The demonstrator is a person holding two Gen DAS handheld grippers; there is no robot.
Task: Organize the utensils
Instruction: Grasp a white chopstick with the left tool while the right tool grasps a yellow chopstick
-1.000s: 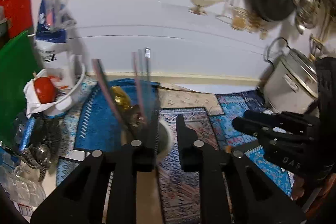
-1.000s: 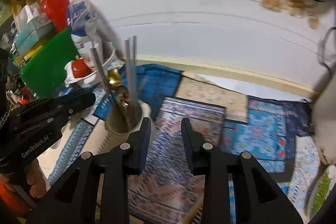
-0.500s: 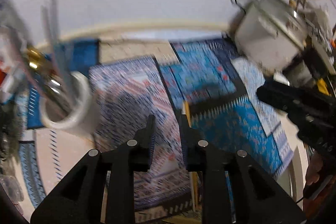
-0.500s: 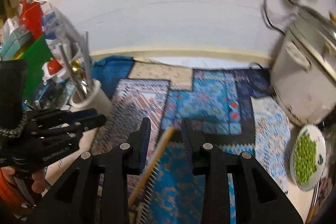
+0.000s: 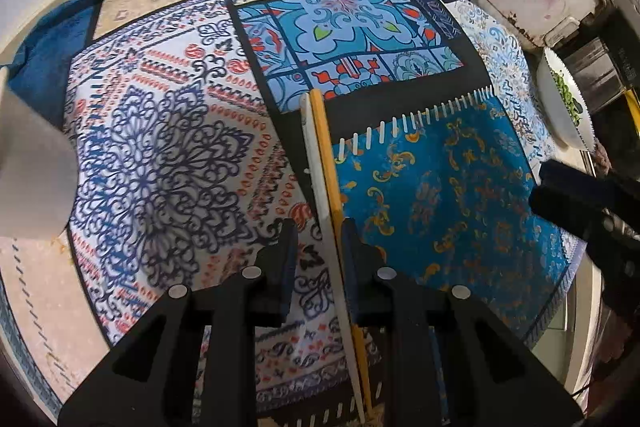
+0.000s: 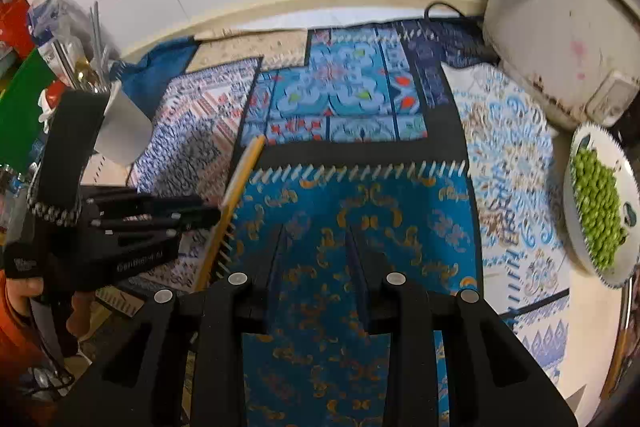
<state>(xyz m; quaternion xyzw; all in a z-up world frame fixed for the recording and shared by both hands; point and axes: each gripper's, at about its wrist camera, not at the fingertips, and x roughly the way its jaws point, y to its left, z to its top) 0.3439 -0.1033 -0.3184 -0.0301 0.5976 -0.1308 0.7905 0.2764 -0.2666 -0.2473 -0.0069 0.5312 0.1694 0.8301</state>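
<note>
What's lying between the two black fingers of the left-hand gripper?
In the left wrist view, a pair of chopsticks, one yellow and one white, lies on the patterned cloth between the open fingers of the left gripper, nearer the right finger.

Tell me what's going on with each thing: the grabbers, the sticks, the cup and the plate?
Left gripper: open, jaws straddling the sticks, not clamped.
Right gripper: open, holding nothing.
Yellow wooden chopstick: lying flat on the patterned cloth.
Pale white chopstick: lying flat, alongside the yellow one.
White cylindrical utensil cup: upright, holding metal utensils.
White plate: heaped with green peas.
</note>
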